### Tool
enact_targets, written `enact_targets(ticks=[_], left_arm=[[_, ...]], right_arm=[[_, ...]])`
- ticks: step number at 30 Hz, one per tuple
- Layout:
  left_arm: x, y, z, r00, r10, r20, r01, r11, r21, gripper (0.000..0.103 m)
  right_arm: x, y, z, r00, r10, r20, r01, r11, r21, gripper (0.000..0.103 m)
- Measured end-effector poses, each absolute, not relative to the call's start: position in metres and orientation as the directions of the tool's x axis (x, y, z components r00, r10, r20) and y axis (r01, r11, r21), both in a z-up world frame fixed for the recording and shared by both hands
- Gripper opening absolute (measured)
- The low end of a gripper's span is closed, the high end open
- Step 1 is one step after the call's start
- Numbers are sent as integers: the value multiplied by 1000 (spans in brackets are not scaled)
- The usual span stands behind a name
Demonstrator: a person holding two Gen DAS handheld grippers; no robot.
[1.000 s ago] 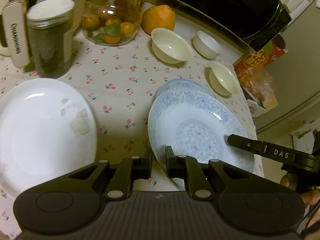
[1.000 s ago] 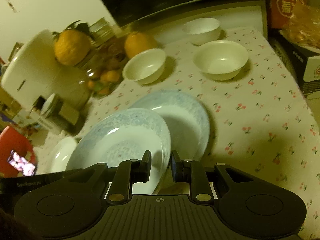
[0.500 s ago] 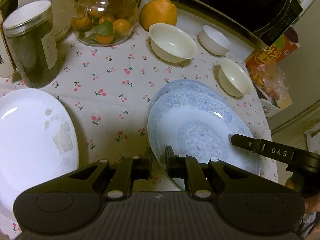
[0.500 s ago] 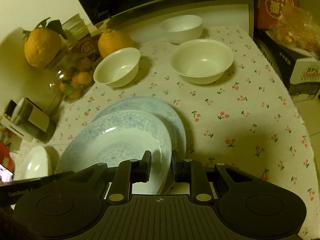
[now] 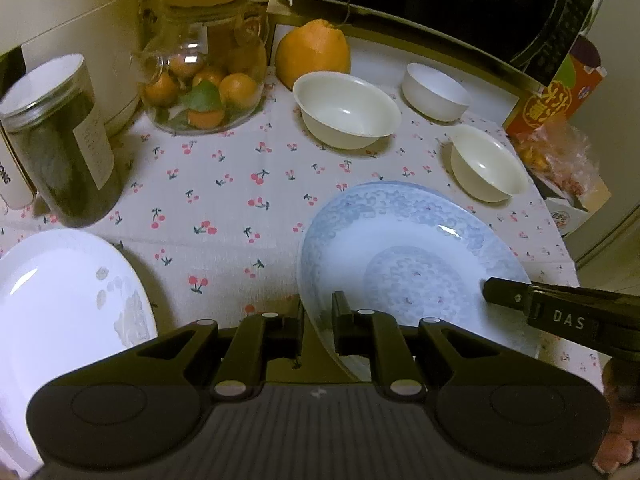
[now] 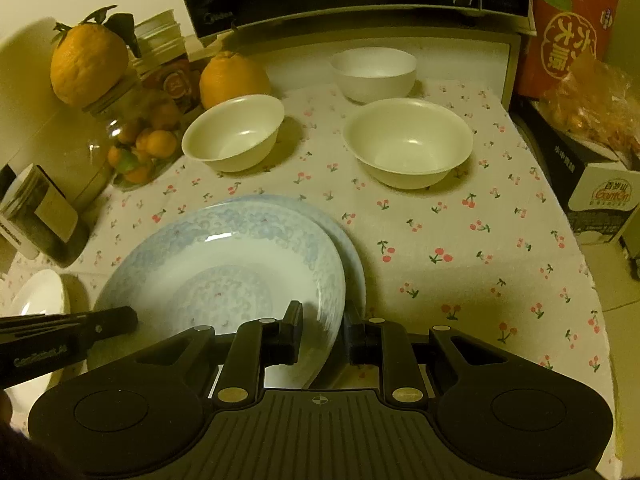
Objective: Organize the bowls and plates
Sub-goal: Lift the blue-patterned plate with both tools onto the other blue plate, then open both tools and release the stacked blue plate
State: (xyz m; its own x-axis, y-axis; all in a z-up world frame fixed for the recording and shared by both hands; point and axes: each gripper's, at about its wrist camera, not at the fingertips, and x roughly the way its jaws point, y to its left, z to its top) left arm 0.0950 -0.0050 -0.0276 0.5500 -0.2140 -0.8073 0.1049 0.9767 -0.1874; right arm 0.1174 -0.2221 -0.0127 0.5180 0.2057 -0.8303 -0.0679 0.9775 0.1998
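— Gripping the rim, both of them: the left gripper [image 5: 318, 322] has its fingers narrowed on the near-left edge of the upper blue-patterned plate [image 5: 412, 264], one finger under the rim and one over it.

— And the right gripper [image 6: 322, 334]?

— Clamped on that plate's near-right edge, in the same way. Its own camera shows the lower blue-patterned plate [image 6: 352, 240] as a crescent peeking out beyond and to the right of its fingers; the left wrist view gives only a thin sliver of that one past the far rim.

— What does the left view add?

— A white plate [image 5: 60, 304], smeared, just left of its left finger, and a dark jar [image 5: 60, 144] beyond it. The right view catches only a corner of that white plate.

— The bowls?

— Three, all well ahead of the fingers on the cherry-print tablecloth [image 6: 460, 248]: a cream bowl [image 6: 408, 142] ahead and right of the right gripper's fingers, another cream bowl [image 6: 234, 136] ahead and left, and a white bowl [image 6: 374, 72] furthest back, by the microwave [image 5: 440, 4]. Each stands apart from the others.
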Motion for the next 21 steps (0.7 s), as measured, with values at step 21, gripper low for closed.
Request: enact_targets(ticks=[21], left_arm=[[89,-22,-35,636,-139,-759,153,987,-53,16]], right_arm=[[113,-234,-11,537,247,-807,-47,964,263,20]])
